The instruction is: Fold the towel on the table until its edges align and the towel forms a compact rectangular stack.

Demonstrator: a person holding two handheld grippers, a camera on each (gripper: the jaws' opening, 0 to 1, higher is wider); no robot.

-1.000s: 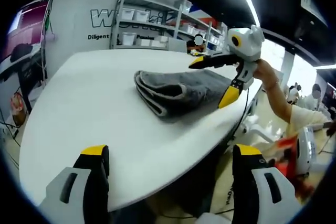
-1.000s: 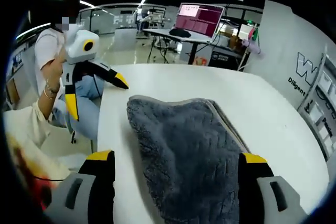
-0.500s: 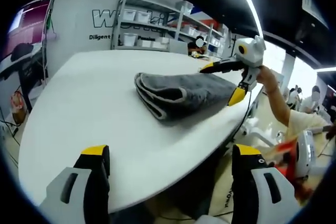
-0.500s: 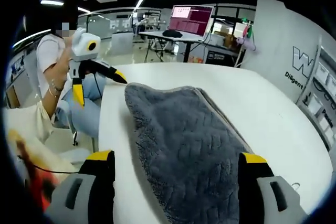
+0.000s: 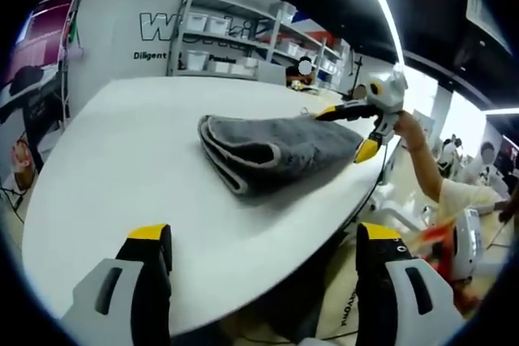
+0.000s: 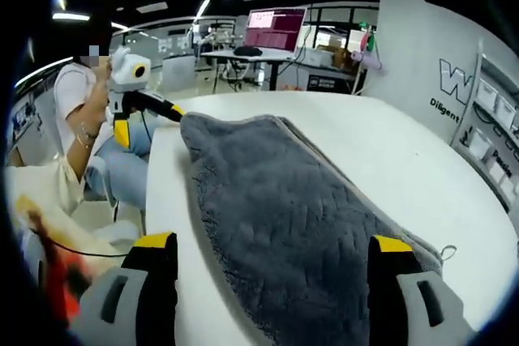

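Since the earlier frame the right gripper (image 6: 263, 281) has drawn back along the folded grey plush towel (image 6: 284, 216) on the white round table (image 5: 122, 160), its long axis running straight ahead between those wide-open empty jaws, while the left gripper (image 5: 263, 277) hovers well apart, jaws wide.

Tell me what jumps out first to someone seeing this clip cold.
The folded grey towel lying on the white table, several layers showing at its near fold in the left gripper view. Next, the yellow-tipped claws: the right claw sits open at the towel's far end, and the left claw is at the table edge, in a person's hand.
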